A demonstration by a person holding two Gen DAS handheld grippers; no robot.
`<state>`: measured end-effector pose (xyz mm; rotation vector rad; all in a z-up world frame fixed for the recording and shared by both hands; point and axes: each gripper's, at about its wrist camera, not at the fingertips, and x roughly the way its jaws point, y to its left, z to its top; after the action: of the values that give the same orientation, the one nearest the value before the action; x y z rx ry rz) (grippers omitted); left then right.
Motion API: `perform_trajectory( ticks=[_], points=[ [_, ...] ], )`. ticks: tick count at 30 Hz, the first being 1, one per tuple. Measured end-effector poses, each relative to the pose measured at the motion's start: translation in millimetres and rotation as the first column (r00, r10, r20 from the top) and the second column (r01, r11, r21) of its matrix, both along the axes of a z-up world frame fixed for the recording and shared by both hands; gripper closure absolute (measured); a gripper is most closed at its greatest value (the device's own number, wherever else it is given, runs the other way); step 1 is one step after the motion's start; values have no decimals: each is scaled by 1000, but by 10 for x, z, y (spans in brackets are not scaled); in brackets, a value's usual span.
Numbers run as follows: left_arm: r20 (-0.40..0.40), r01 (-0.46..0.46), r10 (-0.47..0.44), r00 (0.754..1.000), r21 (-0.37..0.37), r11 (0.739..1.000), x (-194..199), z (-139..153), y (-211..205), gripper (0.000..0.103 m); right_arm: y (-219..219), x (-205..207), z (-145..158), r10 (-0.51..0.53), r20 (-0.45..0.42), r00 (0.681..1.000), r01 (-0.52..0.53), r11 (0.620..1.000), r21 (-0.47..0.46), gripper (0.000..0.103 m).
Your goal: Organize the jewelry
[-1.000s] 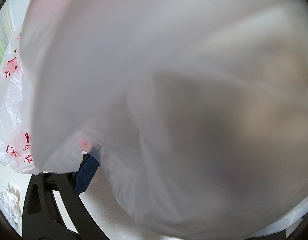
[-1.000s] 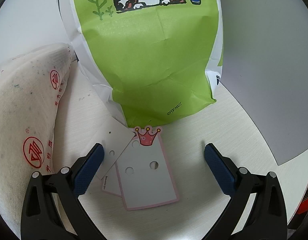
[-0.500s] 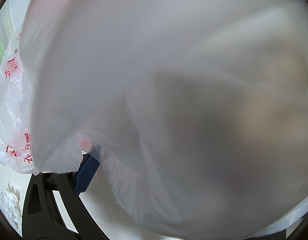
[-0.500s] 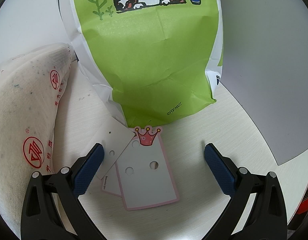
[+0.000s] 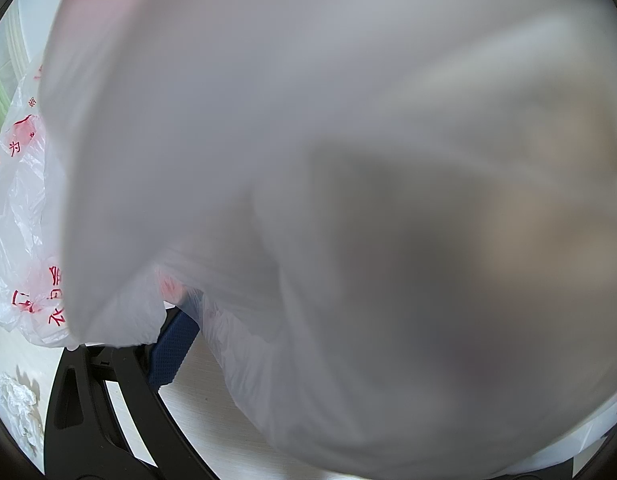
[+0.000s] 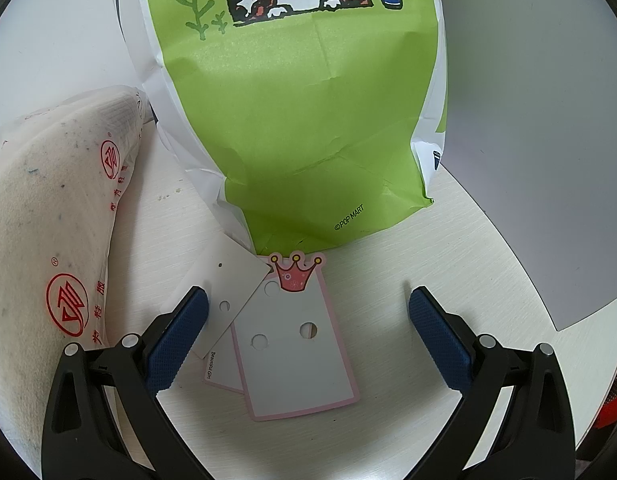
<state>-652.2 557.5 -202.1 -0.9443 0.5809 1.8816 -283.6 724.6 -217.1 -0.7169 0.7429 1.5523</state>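
- Right gripper hangs over the crown card with its jaws spread wide and nothing between them; the blue pads stand clear of the card on either side, though the left-hand pad overlaps the edge of the plain white card.
- Lying flat on the pale table, the crown card is grey-white with a pink border, a pink crown at its top and three round holes punched through it; I see no jewelry on it.
- Partly over the crown card's upper left corner lies a plain white card, tilted, with small holes of its own.
- Under the crown card's lower left edge a third card peeks out, printed "Beautiful Girl".
- Just beyond the crown stands a green paper bag with a cartoon animal and "POP MART" on it, its bottom edge touching or nearly touching the crown tip.
- Left of the crown card, a white plastic-wrapped bundle with red logos rests on the table.
- Left gripper: only one blue pad and its black arm show; a white plastic bag with red print, blurred, covers nearly the whole view, so I cannot tell how far this gripper is open or whether it holds anything.
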Motion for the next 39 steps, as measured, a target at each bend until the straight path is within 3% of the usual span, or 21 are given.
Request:
perform_trajectory(
  ticks=[39],
  points=[
    [0,0,0,1000,0,1000,-12,-14,55,5,10,-5,-18,2,0,1000,-2,1000,0,6]
  ],
)
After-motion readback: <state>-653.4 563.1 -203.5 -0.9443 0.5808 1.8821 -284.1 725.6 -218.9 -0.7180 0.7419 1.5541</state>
